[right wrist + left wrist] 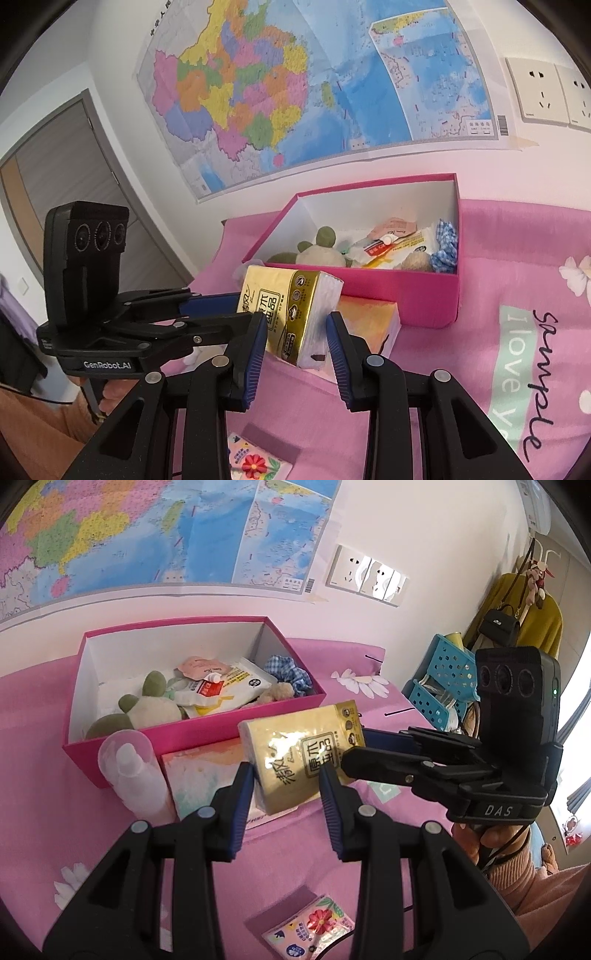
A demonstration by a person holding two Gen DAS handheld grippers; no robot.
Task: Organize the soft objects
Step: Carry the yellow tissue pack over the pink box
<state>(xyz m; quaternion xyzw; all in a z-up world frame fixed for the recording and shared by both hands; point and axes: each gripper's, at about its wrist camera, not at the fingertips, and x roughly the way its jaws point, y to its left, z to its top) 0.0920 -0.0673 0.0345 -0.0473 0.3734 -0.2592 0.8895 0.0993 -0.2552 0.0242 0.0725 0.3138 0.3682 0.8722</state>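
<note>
A wall map (295, 88) fills the wall behind, and below it a pink floral cloth (498, 369) covers the worktop. On the cloth, against the wall, sits an open pink box (207, 734) with white inner walls. It already holds a green-and-cream plush toy (147, 709), white sachets and wipe packs (225, 686), a blue checked scrunchie (291, 670) and a small tan plush (279, 692).

Just in front of the box lies a pastel tissue pack (199, 775), with a clear spray bottle (129, 771) upright at its side, touching the box's front wall.

The gold tissue pack (299, 753) is held up above the cloth, tilted, in front of the box and over the pastel pack. It is a soft brick in shiny gold film with a framed label of dark characters on its broad face, a row of small round icons along one edge, and white folded tissue showing through the clear end (325, 317).

The left tool (210, 306) grips one end of this pack (its blue pads pinch the gold film from above and below in the right wrist view). The right tool (354, 753) has hold of the opposite end, partly closed on it.

Nearest the cameras, a small flower-print tissue packet (314, 930) lies flat on the cloth.
</note>
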